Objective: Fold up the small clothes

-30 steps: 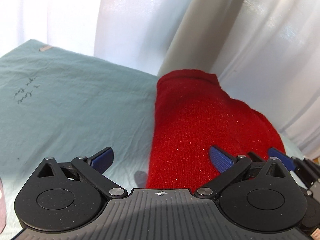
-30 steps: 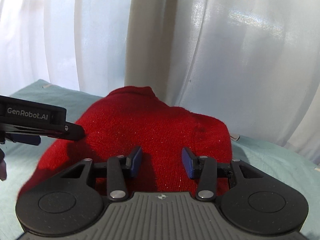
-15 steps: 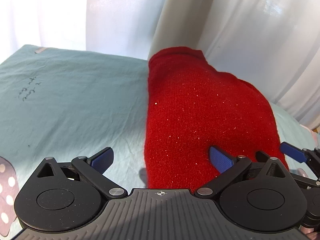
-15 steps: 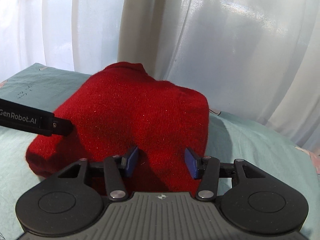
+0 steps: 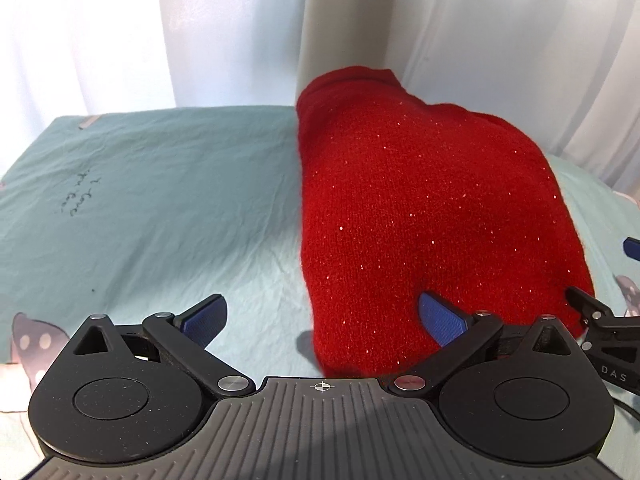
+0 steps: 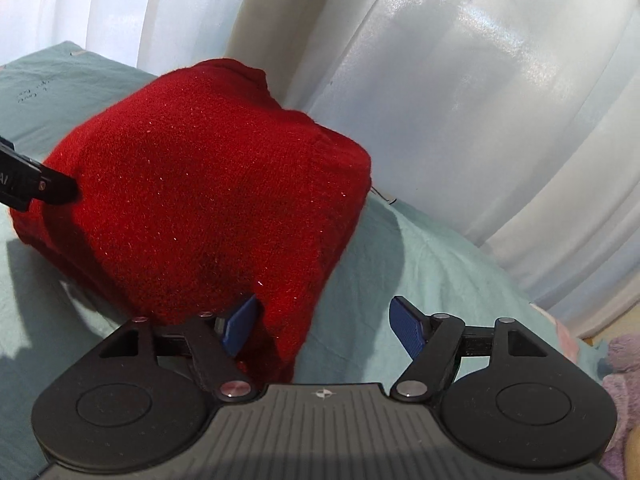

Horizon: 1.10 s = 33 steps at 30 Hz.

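Observation:
A red knit garment (image 5: 420, 200) flecked with glitter lies folded in a thick bundle on the teal sheet (image 5: 160, 200). My left gripper (image 5: 322, 320) stands open over its near left corner, the right pad above the knit and the left pad above the sheet. In the right wrist view the red garment (image 6: 208, 184) fills the left half. My right gripper (image 6: 324, 330) hangs at its near right corner, jaws opening. The cloth edge sits beside the left pad and neither pad presses on it. The left gripper's fingertip (image 6: 52, 190) touches the bundle's far left side.
White curtains (image 6: 460, 100) hang close behind the sheet's far edge. Handwriting (image 5: 78, 196) marks the sheet at the left. A dotted cloth (image 5: 28, 340) lies at the near left, and a purple fuzzy thing (image 6: 620, 380) lies at the near right.
The right gripper's jaws have spread wider and it has shifted toward the garment's right corner. Both views have rolled. The left gripper stays open and has drawn slightly back and left.

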Tool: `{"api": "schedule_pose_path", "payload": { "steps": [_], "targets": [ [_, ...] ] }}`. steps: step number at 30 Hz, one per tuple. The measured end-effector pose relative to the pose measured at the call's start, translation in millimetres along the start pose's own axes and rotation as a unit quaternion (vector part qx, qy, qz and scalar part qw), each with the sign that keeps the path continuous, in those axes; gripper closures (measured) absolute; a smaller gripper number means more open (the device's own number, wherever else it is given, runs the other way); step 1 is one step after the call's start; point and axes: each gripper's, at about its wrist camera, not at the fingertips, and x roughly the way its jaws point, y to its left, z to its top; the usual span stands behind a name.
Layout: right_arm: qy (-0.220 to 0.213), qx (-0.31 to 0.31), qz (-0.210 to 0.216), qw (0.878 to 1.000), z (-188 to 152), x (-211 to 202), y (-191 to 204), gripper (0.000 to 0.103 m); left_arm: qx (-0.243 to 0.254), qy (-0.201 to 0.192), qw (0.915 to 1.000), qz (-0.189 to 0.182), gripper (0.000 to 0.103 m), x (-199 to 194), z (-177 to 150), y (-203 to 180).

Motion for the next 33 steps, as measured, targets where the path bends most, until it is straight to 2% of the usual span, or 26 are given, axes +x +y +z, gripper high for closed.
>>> {"api": "schedule_pose_path", "payload": {
  "steps": [2, 3, 4, 6, 8, 11, 14, 17, 19, 23, 26, 30, 33],
  "targets": [
    [0.007, -0.023, -0.009, 1.000, -8, -6, 0, 0.020, 0.011, 0.013, 0.9998, 0.000, 0.000, -8, -6, -1],
    [0.005, -0.019, -0.005, 1.000, -11, -11, -1, 0.016, 0.024, 0.027, 0.9994, 0.001, 0.000, -10, -12, -3],
    [0.019, -0.010, 0.001, 1.000, -14, -16, -4, 0.007, 0.042, 0.055, 0.9976, 0.005, 0.000, -9, -19, -7],
    [0.047, 0.015, 0.018, 0.999, -25, -28, -6, 0.004, 0.049, 0.081, 0.9955, 0.002, 0.000, -11, -36, -10],
    [0.067, 0.033, 0.055, 0.996, -37, -38, -2, 0.004, 0.017, 0.078, 0.9968, 0.003, 0.000, -19, -51, -6],
    [0.093, 0.082, 0.113, 0.986, -51, -51, 3, 0.004, -0.028, 0.084, 0.9961, 0.008, 0.000, -29, -54, 2],
    [0.108, 0.135, 0.141, 0.975, -52, -61, 1, 0.004, -0.037, 0.058, 0.9968, 0.041, 0.000, -43, -45, 8],
    [0.122, 0.151, 0.134, 0.972, -39, -66, -2, 0.004, -0.038, 0.043, 0.9958, 0.072, 0.000, -54, -31, 9],
    [0.120, 0.154, 0.139, 0.971, -30, -69, -5, 0.004, -0.034, 0.047, 0.9960, 0.068, 0.000, -59, -21, 8],
    [0.156, 0.166, 0.140, 0.964, -11, -66, -9, 0.004, 0.002, 0.041, 0.9980, 0.048, 0.000, -65, -9, -4],
    [0.158, 0.173, 0.127, 0.964, 0, -67, -13, 0.004, 0.030, 0.050, 0.9974, 0.042, 0.000, -67, -4, -15],
    [0.171, 0.171, 0.098, 0.965, 11, -64, -13, 0.004, 0.053, 0.072, 0.9937, 0.067, 0.000, -60, 2, -21],
    [0.175, 0.185, 0.103, 0.962, 17, -63, -17, 0.004, 0.061, 0.072, 0.9929, 0.073, 0.000, -58, 3, -24]
  ]
}}
